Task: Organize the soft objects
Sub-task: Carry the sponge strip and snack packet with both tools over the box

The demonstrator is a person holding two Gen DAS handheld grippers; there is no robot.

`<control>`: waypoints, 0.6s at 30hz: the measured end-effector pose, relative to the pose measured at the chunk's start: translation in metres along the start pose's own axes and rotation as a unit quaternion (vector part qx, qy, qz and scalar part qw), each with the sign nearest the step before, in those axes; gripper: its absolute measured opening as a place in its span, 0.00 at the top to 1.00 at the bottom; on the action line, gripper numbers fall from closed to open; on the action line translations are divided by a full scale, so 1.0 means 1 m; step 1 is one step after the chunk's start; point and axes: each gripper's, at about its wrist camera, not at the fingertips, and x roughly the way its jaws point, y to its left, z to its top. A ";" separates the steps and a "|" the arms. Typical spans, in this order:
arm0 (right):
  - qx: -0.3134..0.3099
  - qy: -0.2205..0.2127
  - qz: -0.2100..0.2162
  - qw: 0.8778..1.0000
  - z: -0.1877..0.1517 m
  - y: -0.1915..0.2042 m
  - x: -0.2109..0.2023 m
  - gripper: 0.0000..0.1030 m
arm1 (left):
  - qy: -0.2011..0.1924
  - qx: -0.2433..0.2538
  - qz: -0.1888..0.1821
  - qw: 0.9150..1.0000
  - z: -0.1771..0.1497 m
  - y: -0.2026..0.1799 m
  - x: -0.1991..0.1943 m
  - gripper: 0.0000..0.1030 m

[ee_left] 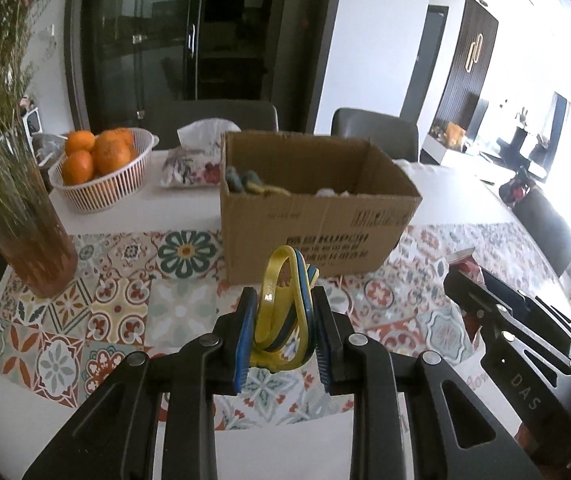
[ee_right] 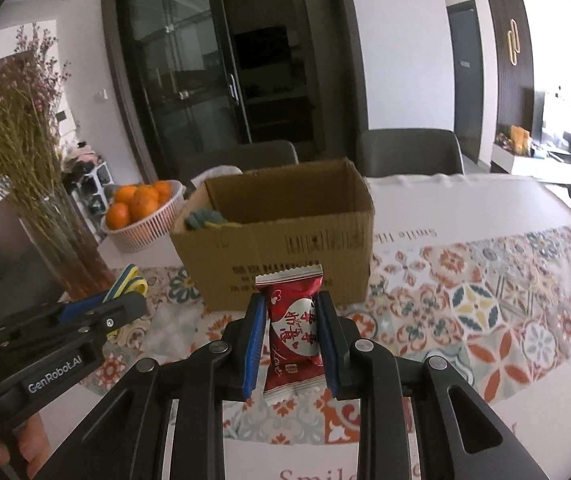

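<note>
Left gripper (ee_left: 285,312) clamps yellow-blue bands (ee_left: 285,304), apparently rubber; right gripper (ee_right: 291,316) a red packet (ee_right: 293,328).

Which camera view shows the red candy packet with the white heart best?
The right wrist view shows it best: the red candy packet with the white heart stands centred between the jaws of the right gripper, its print readable. In the left wrist view only its crimped top edge shows above that gripper at the right.
</note>
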 end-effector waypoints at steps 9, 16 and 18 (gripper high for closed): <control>-0.019 -0.025 0.027 0.999 0.029 -0.012 -0.003 0.74 | -0.027 -0.010 0.014 0.999 0.025 -0.018 -0.007 0.74; -0.037 -0.051 0.037 0.997 0.056 -0.016 -0.002 0.74 | -0.057 -0.005 0.021 0.998 0.047 -0.030 -0.011 0.74; -0.042 -0.057 0.040 0.997 0.062 -0.017 -0.001 0.74 | -0.063 -0.001 0.023 0.998 0.053 -0.033 -0.011 0.74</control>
